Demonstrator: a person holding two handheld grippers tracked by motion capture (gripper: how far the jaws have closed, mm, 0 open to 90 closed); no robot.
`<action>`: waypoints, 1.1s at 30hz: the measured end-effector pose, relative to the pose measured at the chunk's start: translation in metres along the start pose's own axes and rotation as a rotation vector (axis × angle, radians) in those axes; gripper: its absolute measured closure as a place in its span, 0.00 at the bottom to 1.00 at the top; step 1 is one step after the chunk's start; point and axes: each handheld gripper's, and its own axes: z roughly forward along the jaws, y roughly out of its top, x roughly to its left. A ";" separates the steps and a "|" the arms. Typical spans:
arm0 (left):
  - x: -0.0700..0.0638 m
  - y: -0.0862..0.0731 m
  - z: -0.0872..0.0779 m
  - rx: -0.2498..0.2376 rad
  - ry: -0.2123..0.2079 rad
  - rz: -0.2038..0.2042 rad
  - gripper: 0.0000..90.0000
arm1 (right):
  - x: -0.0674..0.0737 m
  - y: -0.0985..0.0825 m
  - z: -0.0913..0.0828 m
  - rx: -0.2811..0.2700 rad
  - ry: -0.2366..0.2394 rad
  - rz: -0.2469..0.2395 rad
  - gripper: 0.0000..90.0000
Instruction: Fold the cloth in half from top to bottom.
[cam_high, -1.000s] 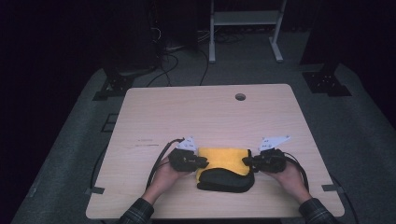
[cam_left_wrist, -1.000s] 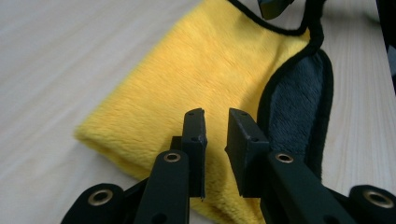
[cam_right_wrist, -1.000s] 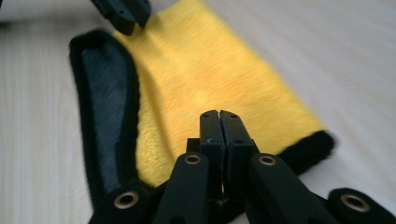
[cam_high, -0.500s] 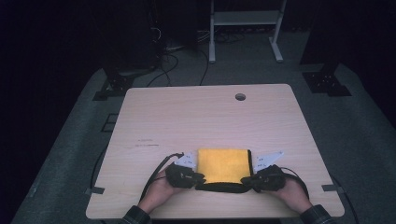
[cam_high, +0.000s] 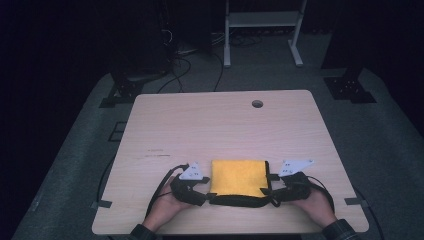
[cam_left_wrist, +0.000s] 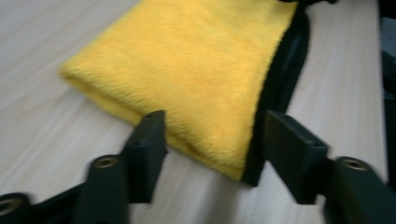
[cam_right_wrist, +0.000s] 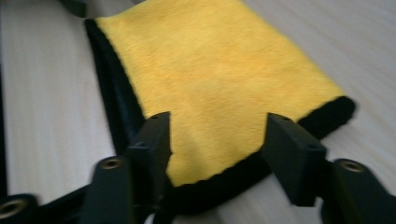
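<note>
A folded yellow cloth (cam_high: 238, 176) with a black edge lies flat on the tabletop (cam_high: 220, 125), near the person. The left tongs (cam_high: 201, 188) and right tongs (cam_high: 274, 190) have just opened, each around a near corner, not pinching it.

Two forearms reach in from the near edge, each hand wrapped around a hand-held gripper, in the high view. The left hand-held gripper (cam_high: 202, 189) points inward to the right, its grey three-cornered plate on top; the right hand-held gripper (cam_high: 274, 187) mirrors it, pointing inward to the left. The two face each other, apart. Both sets of black jaws have just been opening and stand parted, their pads pressing on nothing. A cable loops back from each past the wrist. Dark sleeve cuffs show at both wrists.
</note>
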 end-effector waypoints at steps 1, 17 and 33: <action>0.001 -0.002 -0.002 -0.006 0.021 -0.005 0.35 | -0.002 0.000 -0.001 -0.008 -0.018 0.009 0.39; 0.022 -0.038 -0.047 -0.038 0.210 -0.078 0.00 | -0.025 -0.023 -0.029 -0.107 -0.207 0.157 0.07; 0.039 -0.098 -0.076 0.078 0.293 -0.175 0.00 | -0.046 -0.067 -0.052 -0.016 -0.347 0.294 0.00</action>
